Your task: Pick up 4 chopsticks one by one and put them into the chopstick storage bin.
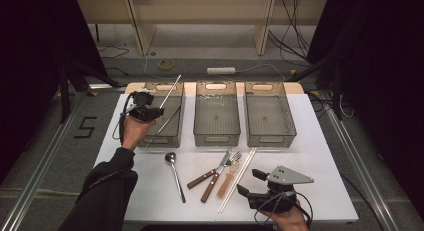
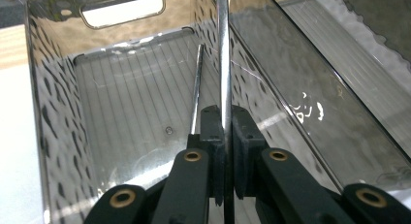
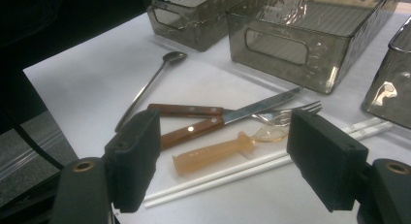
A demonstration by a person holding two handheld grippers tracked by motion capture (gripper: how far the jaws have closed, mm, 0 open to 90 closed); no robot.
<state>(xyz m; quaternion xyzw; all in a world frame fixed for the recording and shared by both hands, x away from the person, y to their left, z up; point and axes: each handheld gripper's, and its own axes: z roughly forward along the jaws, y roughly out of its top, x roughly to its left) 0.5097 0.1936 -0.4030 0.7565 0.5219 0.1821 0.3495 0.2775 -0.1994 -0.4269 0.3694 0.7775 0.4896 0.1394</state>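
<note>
Chopstick (image 2: 224, 49), a thin metal one, was clamped between the jaws of the left gripper (image 1: 148, 111) above the left bin (image 1: 176, 137), its far end rising past the bin's back rim. A 2nd metal chopstick (image 2: 196, 90) already lay inside that bin, so the sorting of cutlery into the 3 smoked-plastic bins appeared to be at an early stage, with this pair all but finished. The middle bin (image 1: 216, 137) and the right bin (image 1: 270, 139), both to the right of the left bin, held nothing that could be seen. On the white counter (image 1: 310, 156) in front of the left bin and to its right waited a metal spoon (image 1: 175, 173), 2 wooden-handled pieces, a knife (image 3: 228, 118) and a fork (image 3: 203, 109), an amber plastic spoon (image 3: 218, 151) and a pair of white chopsticks (image 3: 232, 173). The right gripper (image 1: 247, 182) hung over the counter near that group, jaws wide apart and holding nothing. By this reckoning 5 kinds of cutlery were left to place.
</note>
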